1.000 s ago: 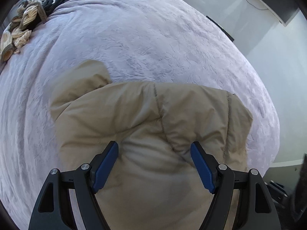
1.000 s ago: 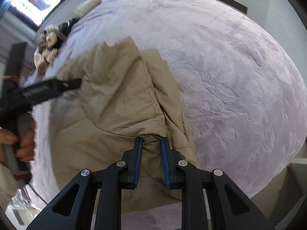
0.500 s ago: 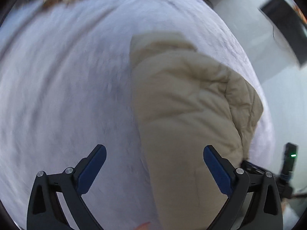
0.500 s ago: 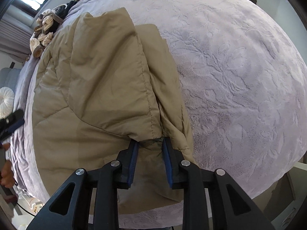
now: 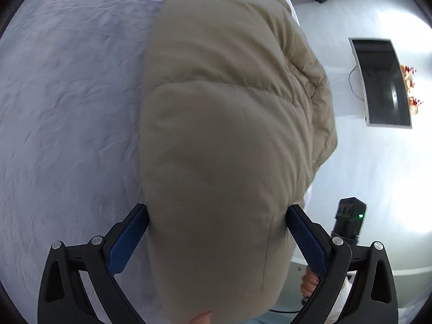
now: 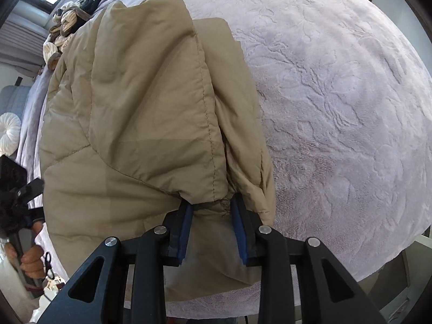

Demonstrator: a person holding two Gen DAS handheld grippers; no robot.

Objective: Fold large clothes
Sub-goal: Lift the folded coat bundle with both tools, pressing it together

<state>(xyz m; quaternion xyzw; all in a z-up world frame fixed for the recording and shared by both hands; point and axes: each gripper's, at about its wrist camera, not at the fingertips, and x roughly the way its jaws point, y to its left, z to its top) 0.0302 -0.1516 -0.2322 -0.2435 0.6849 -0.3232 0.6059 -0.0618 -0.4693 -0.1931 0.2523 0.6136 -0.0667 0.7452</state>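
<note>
Nearer now, puffy tan jacket (image 5: 221,145) (quilted, folded)

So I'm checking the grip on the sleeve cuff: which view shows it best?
The right wrist view: the right gripper is shut on the dark-lined cuff of the tan jacket, seen up close. The left wrist view shows only the jacket's puffy bulk between the open left gripper, no cuff.

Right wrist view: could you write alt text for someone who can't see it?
A right gripper with black arms and blue-padded fingers pinches the edge of a puffy tan jacket spread on a bed under a pale lilac textured blanket. Knotted cushions lie at the far corner, and a hand holds a second gripper at the left edge.
</note>
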